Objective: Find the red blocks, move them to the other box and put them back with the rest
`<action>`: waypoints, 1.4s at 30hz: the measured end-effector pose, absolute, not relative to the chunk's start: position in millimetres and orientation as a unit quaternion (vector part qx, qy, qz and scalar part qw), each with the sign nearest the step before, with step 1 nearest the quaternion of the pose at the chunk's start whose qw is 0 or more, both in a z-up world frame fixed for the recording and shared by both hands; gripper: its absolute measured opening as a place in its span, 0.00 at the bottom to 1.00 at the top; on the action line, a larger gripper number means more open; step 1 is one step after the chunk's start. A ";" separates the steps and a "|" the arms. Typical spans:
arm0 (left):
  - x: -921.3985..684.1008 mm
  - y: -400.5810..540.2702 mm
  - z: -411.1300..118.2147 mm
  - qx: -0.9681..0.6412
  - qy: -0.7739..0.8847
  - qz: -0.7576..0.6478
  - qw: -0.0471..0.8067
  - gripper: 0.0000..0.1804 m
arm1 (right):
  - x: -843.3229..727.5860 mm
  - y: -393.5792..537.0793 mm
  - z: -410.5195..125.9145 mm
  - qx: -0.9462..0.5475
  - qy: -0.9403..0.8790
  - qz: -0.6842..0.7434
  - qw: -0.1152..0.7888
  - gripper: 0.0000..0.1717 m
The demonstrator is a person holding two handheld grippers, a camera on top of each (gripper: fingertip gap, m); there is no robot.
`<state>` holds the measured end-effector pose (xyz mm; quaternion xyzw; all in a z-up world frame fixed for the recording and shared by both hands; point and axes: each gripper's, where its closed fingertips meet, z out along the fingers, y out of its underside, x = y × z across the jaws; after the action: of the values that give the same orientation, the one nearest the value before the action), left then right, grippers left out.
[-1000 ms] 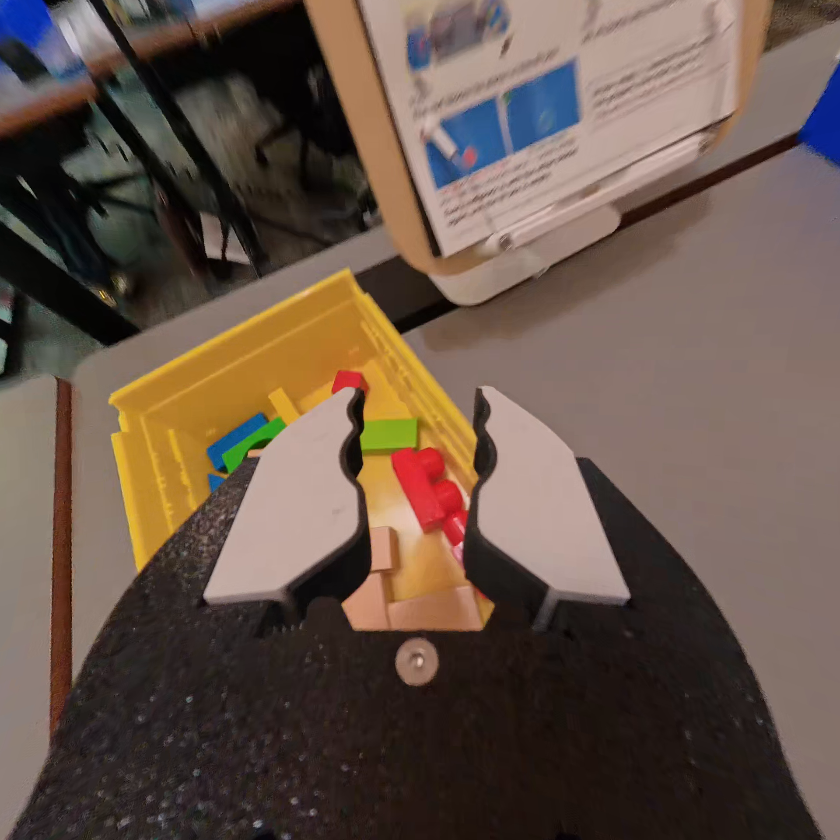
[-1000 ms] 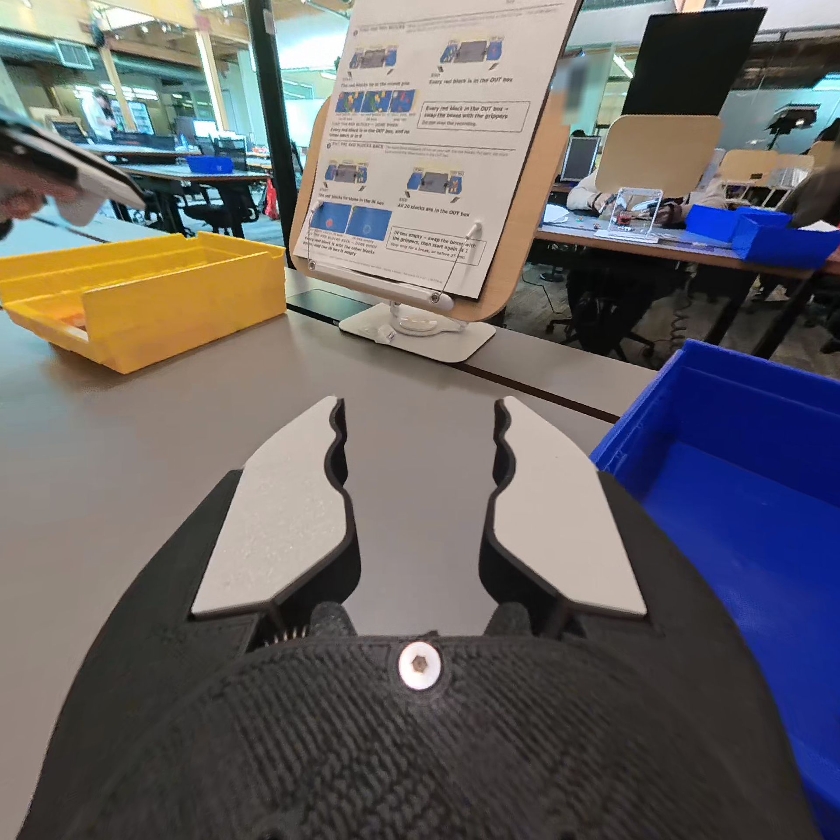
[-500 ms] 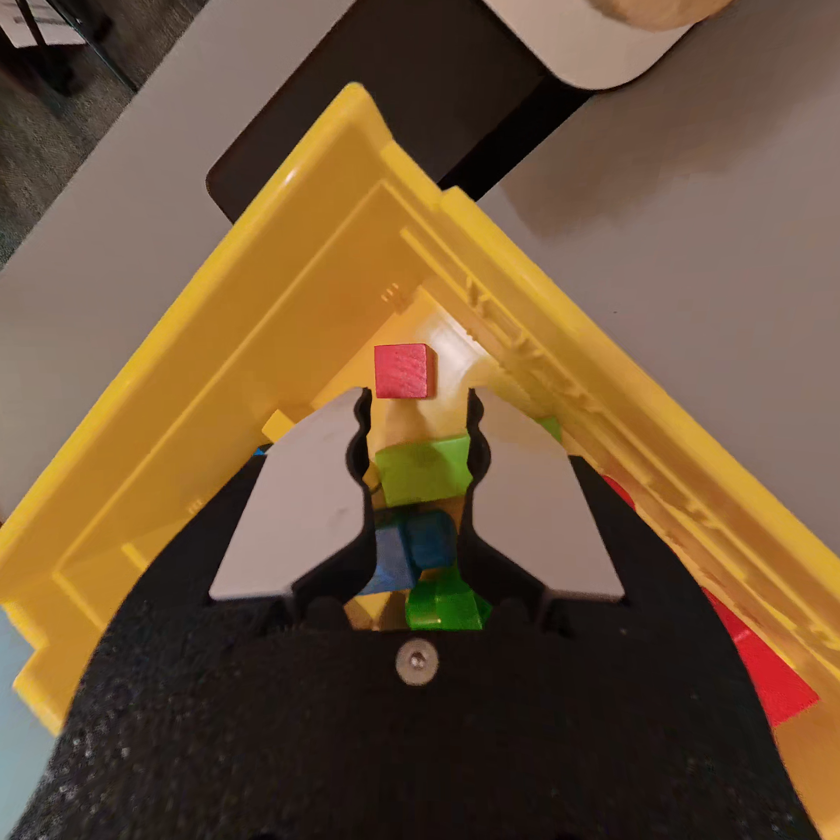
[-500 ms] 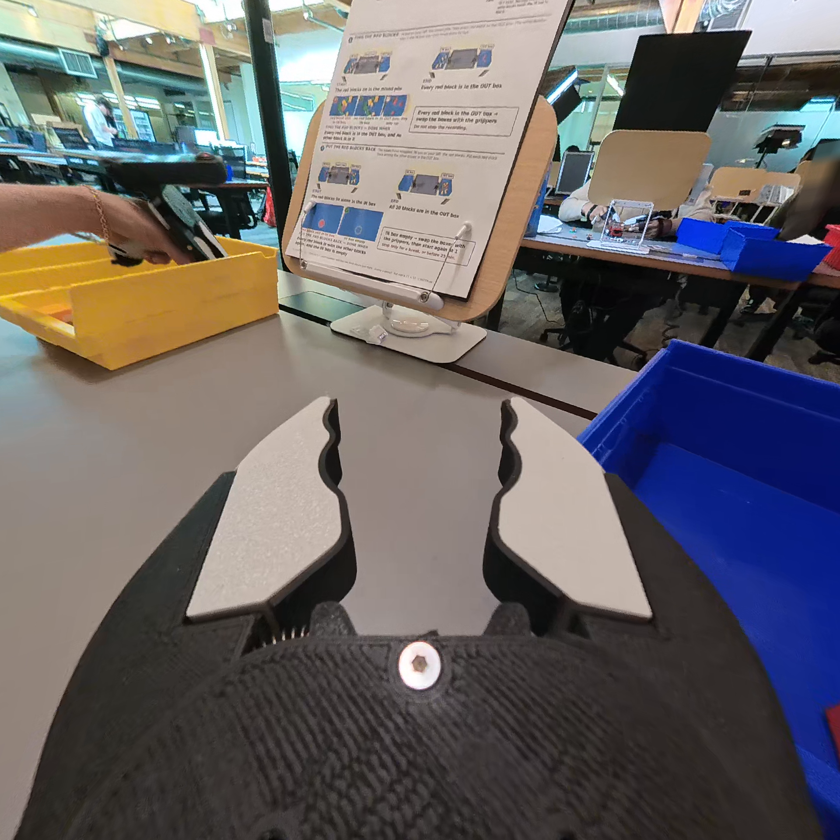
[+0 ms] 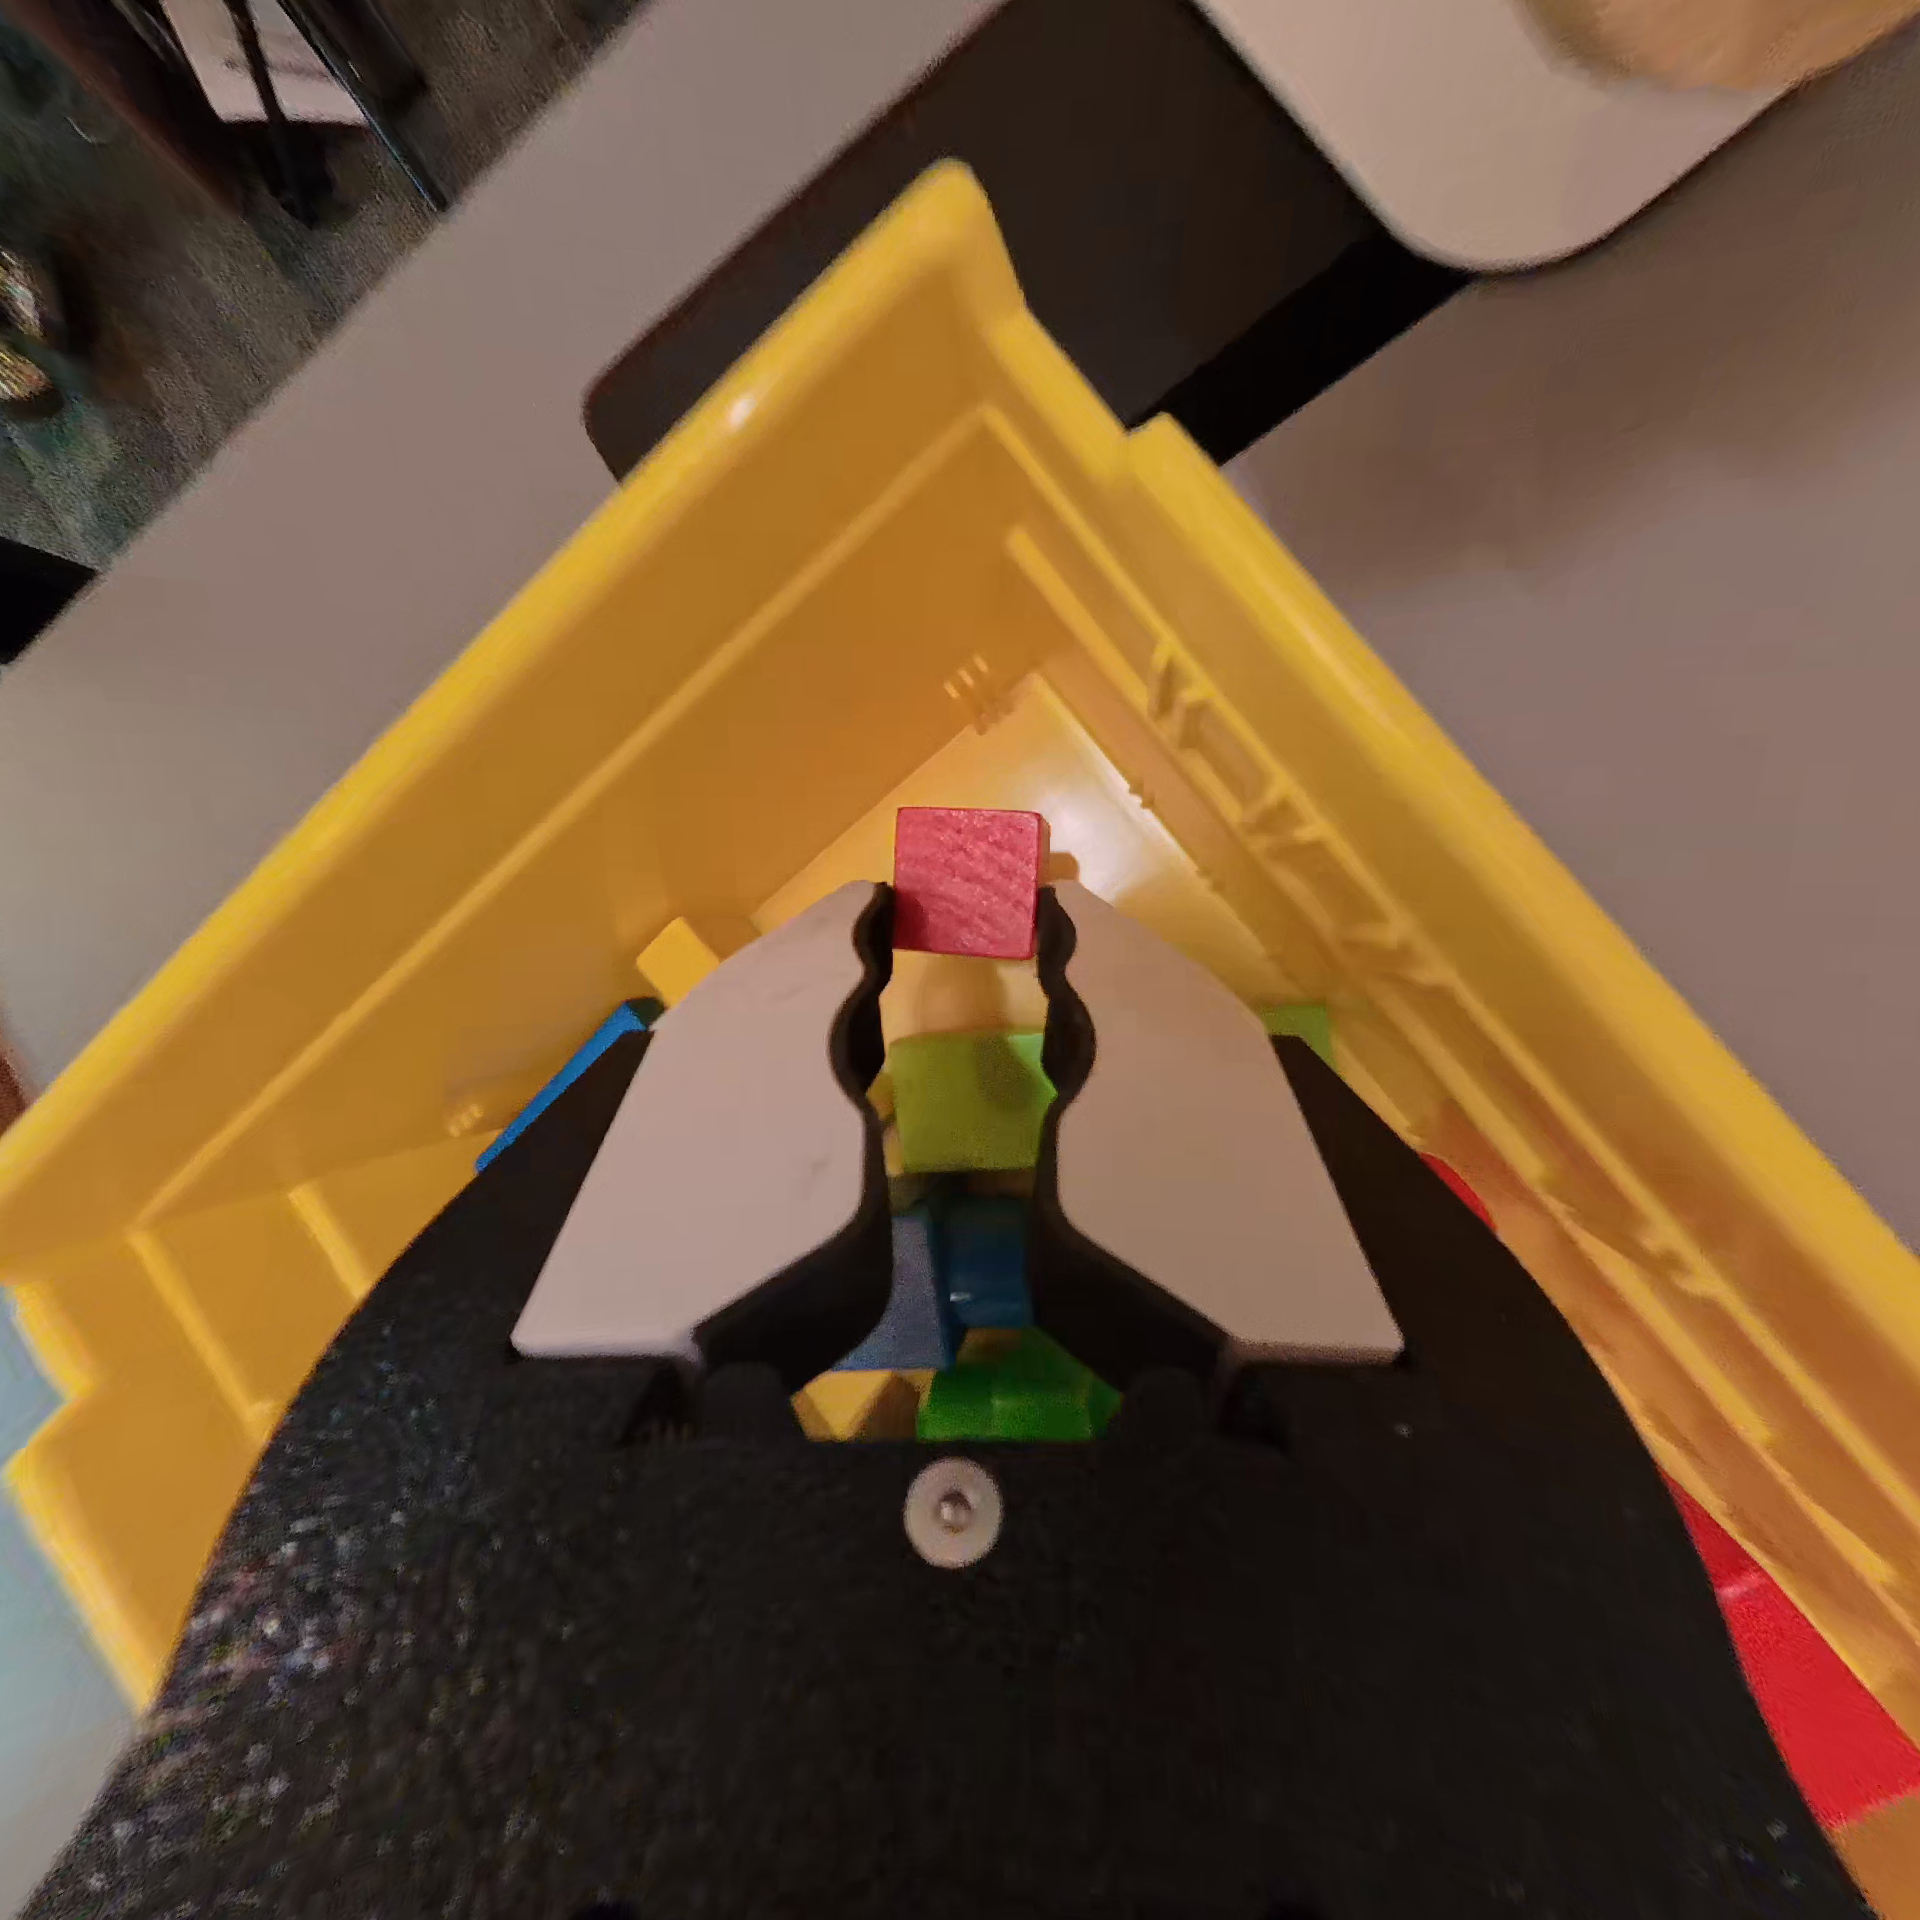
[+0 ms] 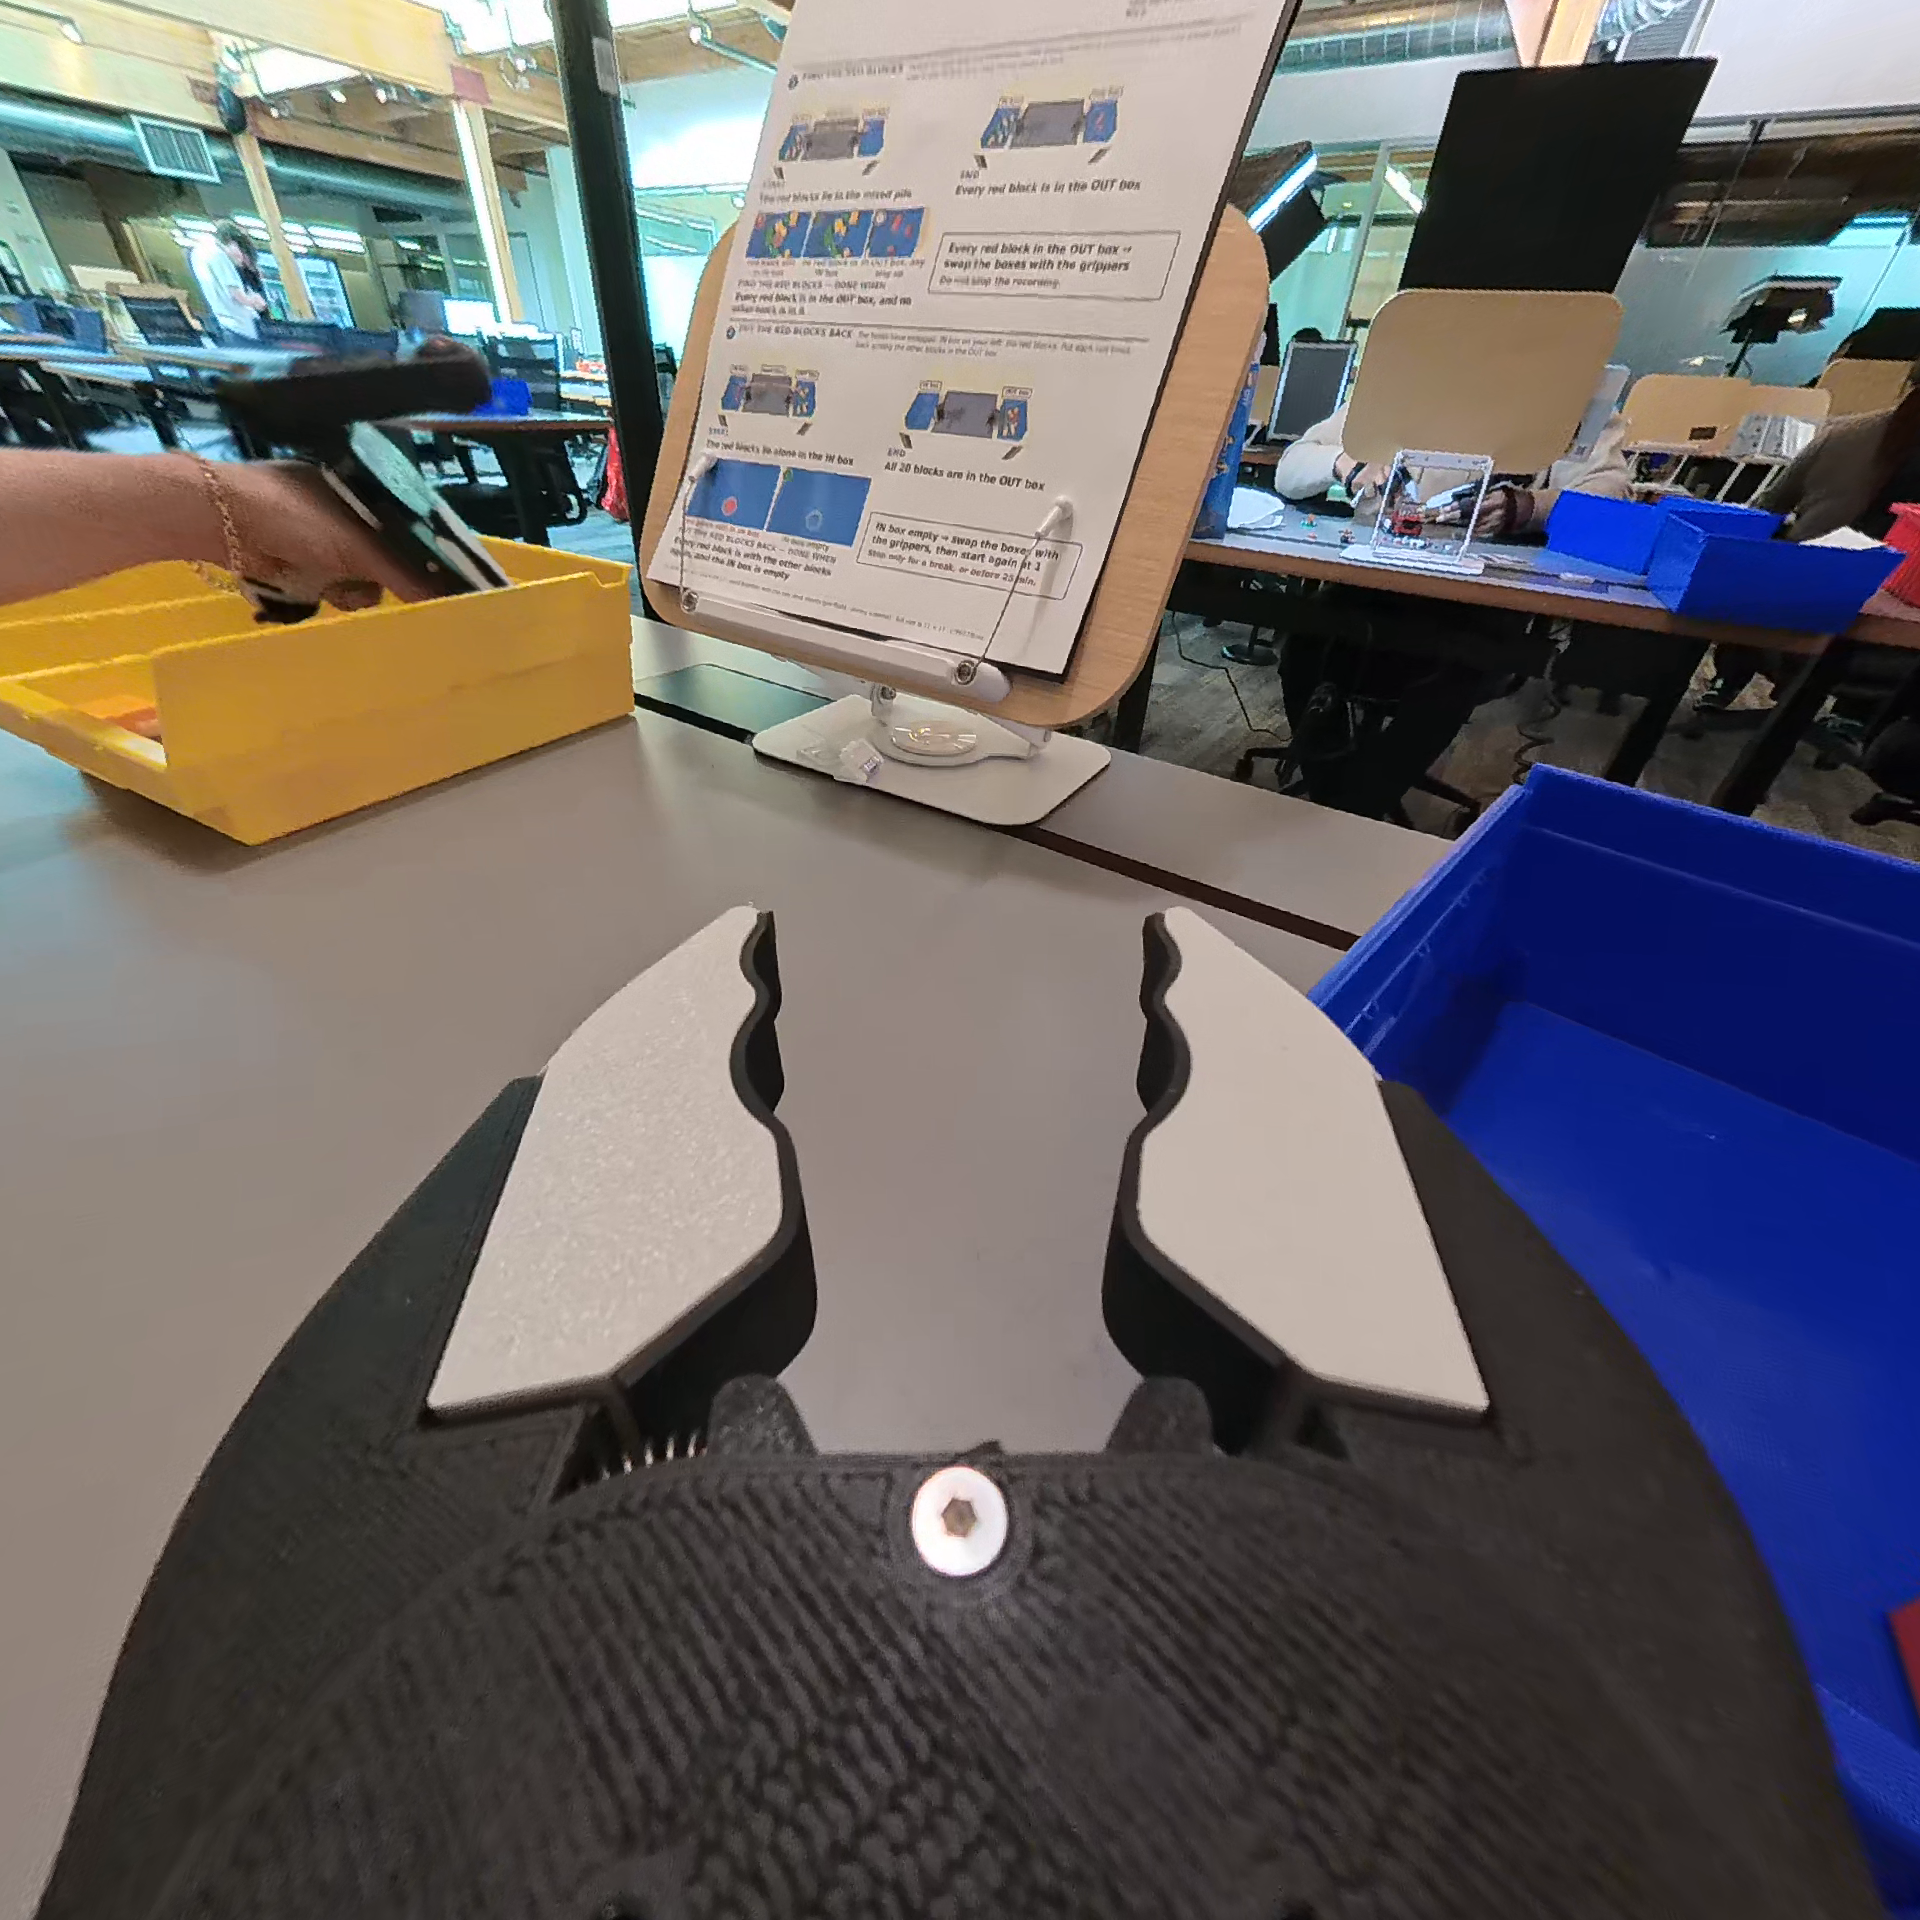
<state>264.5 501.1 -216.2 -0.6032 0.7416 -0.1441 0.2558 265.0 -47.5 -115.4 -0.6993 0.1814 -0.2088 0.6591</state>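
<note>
**Red Cube Gripped Inside Yellow Bin**

Clamping a small red wooden cube (image 5: 966, 883) at the very fingertips of the left tool (image 5: 966, 914), both dark pads pressing its sides, deep in the far corner of the yellow plastic bin (image 5: 644, 665). Hanging above a jumble of other pieces: a lime-green block (image 5: 966, 1101) and a blue block (image 5: 987, 1278) directly beneath, a larger red piece (image 5: 1787, 1662) lying along the bin's right wall. Reaching into that same yellow bin (image 6: 416, 707) at far left in the right wrist view, with a person's hand (image 6: 281, 540) wrapped around the handle. Hovering wide open and holding nothing, the right tool (image 6: 956, 966) over the grey counter (image 6: 312, 987), just beside the blue plastic bin (image 6: 1662, 1143). Standing behind, between the two bins, a printed instruction sheet on a wooden stand (image 6: 1195, 468).
</note>
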 end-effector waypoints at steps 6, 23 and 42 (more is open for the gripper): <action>242.7 478.5 -105.5 -0.552 0.681 -0.272 0.396 0.14 | 255.5 -42.4 -102.7 -0.683 0.176 -0.188 0.684 0.39; 128.1 119.1 -43.2 -0.152 0.642 -0.638 0.396 0.14 | 147.3 33.2 -63.9 -0.611 0.140 0.199 0.753 0.38; 111.9 50.6 -92.6 -0.064 0.674 -0.640 0.362 0.14 | 110.9 55.5 -90.3 -0.579 0.152 0.484 0.639 0.19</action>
<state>111.9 50.6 -92.6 -0.0641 0.6744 -0.6403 0.3622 110.9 55.5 -90.3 -0.5786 0.1517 0.4840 0.6388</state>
